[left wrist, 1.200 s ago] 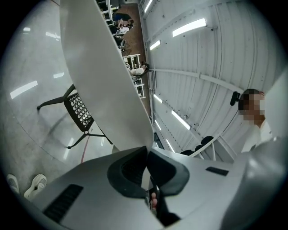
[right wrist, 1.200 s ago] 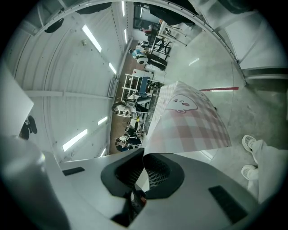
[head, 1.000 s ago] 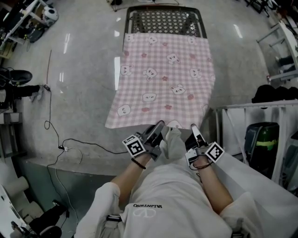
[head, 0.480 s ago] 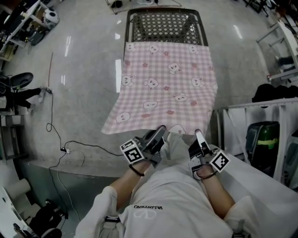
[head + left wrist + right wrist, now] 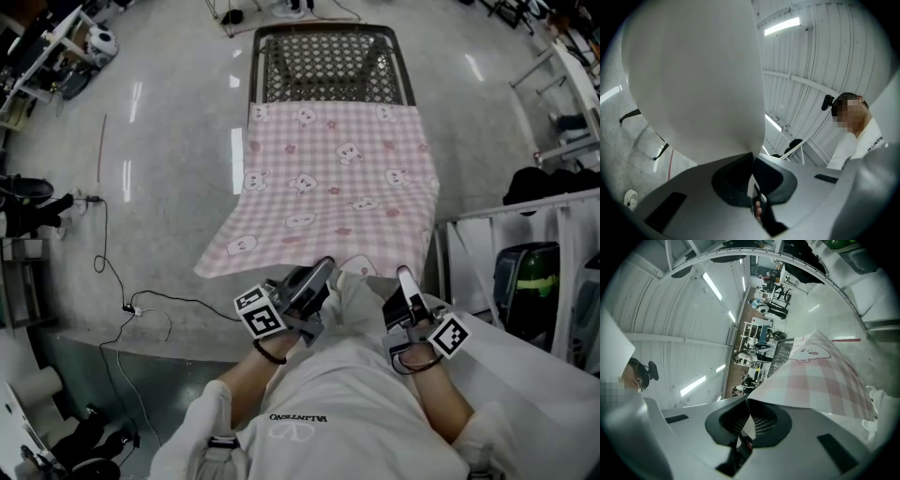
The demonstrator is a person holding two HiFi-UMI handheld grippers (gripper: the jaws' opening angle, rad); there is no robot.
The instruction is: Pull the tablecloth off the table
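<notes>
Pinching the near hem of the tablecloth (image 5: 337, 187), both claws sit at 6 o'clock in the head view, just in front of the person's white shirt (image 5: 347, 412).

1. Left claw (image 5: 319, 272): jaws pressed together on the hem. In the left gripper view the left claw (image 5: 752, 157) has the cloth (image 5: 693, 79) clamped at centre frame; the pale, plain underside of the fabric rises from the jaws and fills the frame from 9 to 12 o'clock.
2. Right claw (image 5: 405, 277): jaws pressed together on the same hem, beside the left claw with a bunched fold of cloth between them. In the right gripper view the right claw (image 5: 746, 401) grips the edge, and the pink checked face (image 5: 825, 376) with a bunny print runs away toward 2 o'clock.
3. Tablecloth position: the sheet spans from the claws toward 12 o'clock, where its far edge lies on the black mesh tabletop (image 5: 328, 56). A strip of bare mesh shows beyond that edge. The near left corner, at 8 o'clock of the sheet, hangs free above the floor (image 5: 159, 141).
4. Surroundings: a thin cable (image 5: 103, 244) trails across the glossy grey floor at 9 o'clock; a white railing (image 5: 506, 211) stands at 3 o'clock, just beside the cloth's right edge
</notes>
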